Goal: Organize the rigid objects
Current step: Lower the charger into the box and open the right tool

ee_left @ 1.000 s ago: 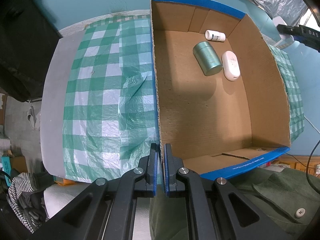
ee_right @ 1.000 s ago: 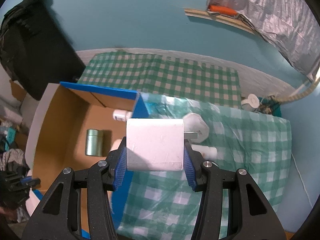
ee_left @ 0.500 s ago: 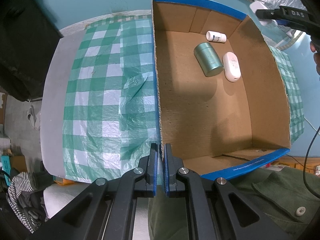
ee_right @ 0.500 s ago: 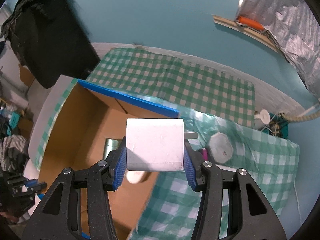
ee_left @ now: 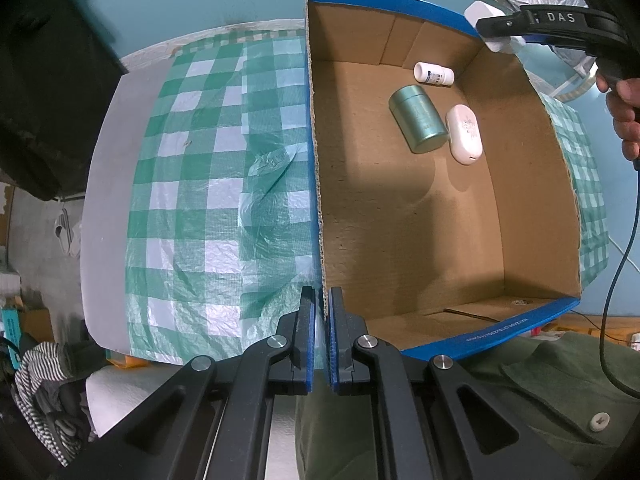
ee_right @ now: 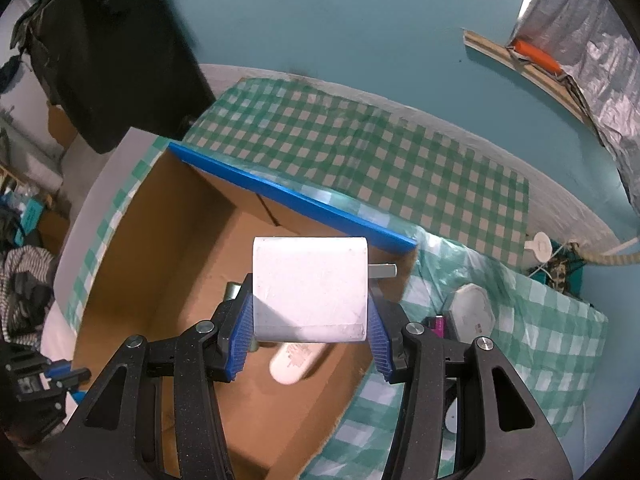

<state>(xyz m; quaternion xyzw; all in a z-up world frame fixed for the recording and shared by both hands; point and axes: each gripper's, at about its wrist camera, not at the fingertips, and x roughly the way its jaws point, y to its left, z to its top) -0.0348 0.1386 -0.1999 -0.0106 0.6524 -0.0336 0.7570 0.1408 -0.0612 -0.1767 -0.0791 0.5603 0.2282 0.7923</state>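
Over the cardboard box's far-right corner, right gripper clamps a white charger, left gripper pinched shut on the box's near wall; early release risks it clipping the blue rim or hitting the green tin.

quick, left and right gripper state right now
left gripper: shut, clamped on the cardboard box wall.
right gripper: shut on the white charger, above the box.
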